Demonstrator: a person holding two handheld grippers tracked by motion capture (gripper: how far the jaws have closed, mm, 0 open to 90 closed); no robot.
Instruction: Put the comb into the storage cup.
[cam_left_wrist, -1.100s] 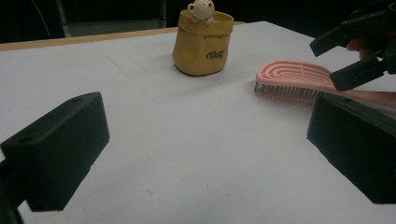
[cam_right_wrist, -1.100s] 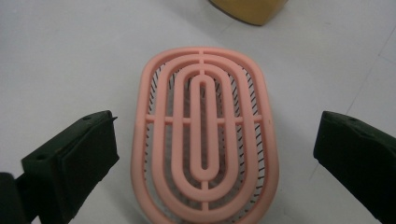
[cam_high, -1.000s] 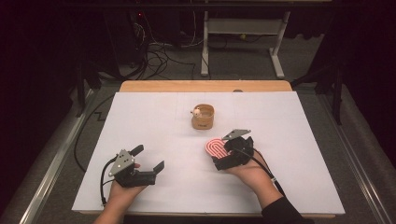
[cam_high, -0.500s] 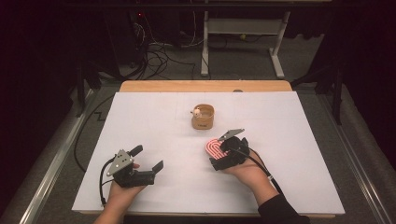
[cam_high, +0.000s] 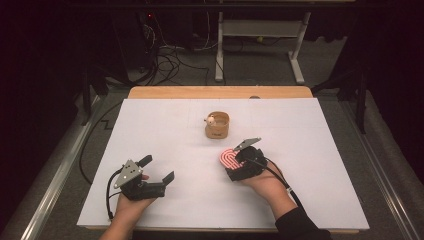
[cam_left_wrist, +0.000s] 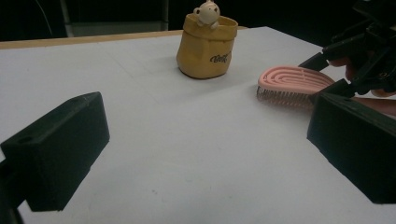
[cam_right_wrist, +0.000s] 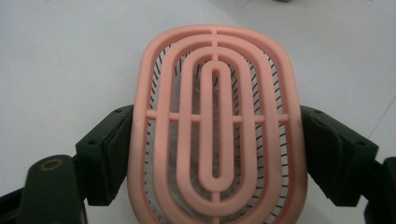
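Observation:
A pink oval hairbrush (cam_high: 227, 157) with a ribbed back sits between the jaws of my right gripper (cam_high: 235, 162), bristles facing down, just right of the table's middle. In the right gripper view the brush (cam_right_wrist: 217, 121) is pinched at both long sides by the black pads (cam_right_wrist: 109, 149). I cannot tell if its bristles touch the table. A yellow pouch-shaped holder (cam_high: 217, 125) with a small bear figure on its rim stands behind it, also in the left gripper view (cam_left_wrist: 205, 46). My left gripper (cam_high: 157, 169) rests near the front left, open and empty, its jaws wide apart (cam_left_wrist: 205, 154).
A white sheet (cam_high: 310, 135) covers the wooden table (cam_high: 220, 92). Beyond the far edge are a dark floor, cables (cam_high: 165, 60) and a white desk frame (cam_high: 260, 30). A metal rail (cam_high: 60, 170) runs along the left side.
The right hand's forearm has shifted a touch to the left while the brush stays gripped in about the same place. The left gripper has not moved.

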